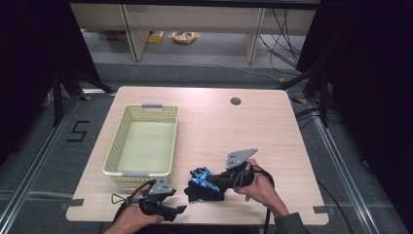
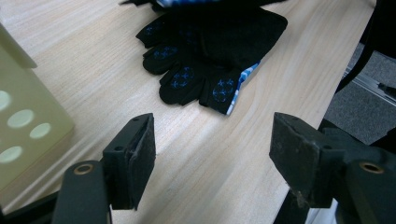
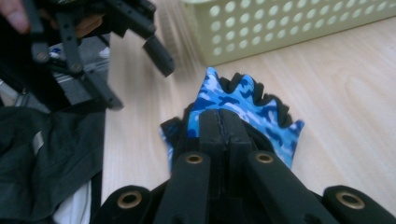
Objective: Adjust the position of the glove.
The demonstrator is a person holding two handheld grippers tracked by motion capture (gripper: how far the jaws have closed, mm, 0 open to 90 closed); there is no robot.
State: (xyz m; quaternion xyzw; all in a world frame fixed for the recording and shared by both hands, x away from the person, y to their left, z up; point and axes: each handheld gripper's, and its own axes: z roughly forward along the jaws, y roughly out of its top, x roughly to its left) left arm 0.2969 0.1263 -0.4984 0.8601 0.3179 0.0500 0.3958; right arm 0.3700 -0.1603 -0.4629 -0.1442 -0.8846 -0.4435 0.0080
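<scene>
A: Right gripper view first — what are the jaws doing?

B: The right gripper [image 3: 219, 128] has its two black jaws pressed together on the blue camouflage glove [image 3: 243, 109]. The pinch is on the back of the glove, with its short finger stubs fanned out beyond the jaw tips, toward the basket [image 3: 289, 28].

A: Is there a second glove?

B: Yes. In the left gripper view a black glove [image 2: 205, 65] lies palm side up on the pale wood surface [image 2: 224, 158], blue star-like prints on its fingertips and a strip of blue camouflage showing at its edge. The blue one sits on top of it at the far edge of that picture, so they form one small pile.

A: And the left gripper?

B: The left gripper [image 2: 212, 151] has its jaws spread wide with nothing between them — bare wood shows in the gap. The black glove's fingertips lie just beyond the jaws, not touching them.

A: Where is all this on the surface?

B: From the high view, the glove pile [image 1: 204, 184] is near the front edge, a little right of the basket's near corner. The right gripper [image 1: 214, 183] reaches into it from the right, held by the right hand [image 1: 255, 187]. The left gripper [image 1: 179, 210] is at the front edge, held by the left hand [image 1: 134, 219], jaws pointing right toward the gloves.

A: The basket?

B: A pale yellow perforated basket [image 1: 117, 146] on the left half of the surface, empty inside, near the gloves but apart from them. A dark round hole [image 1: 235, 101] sits near the far edge.
</scene>
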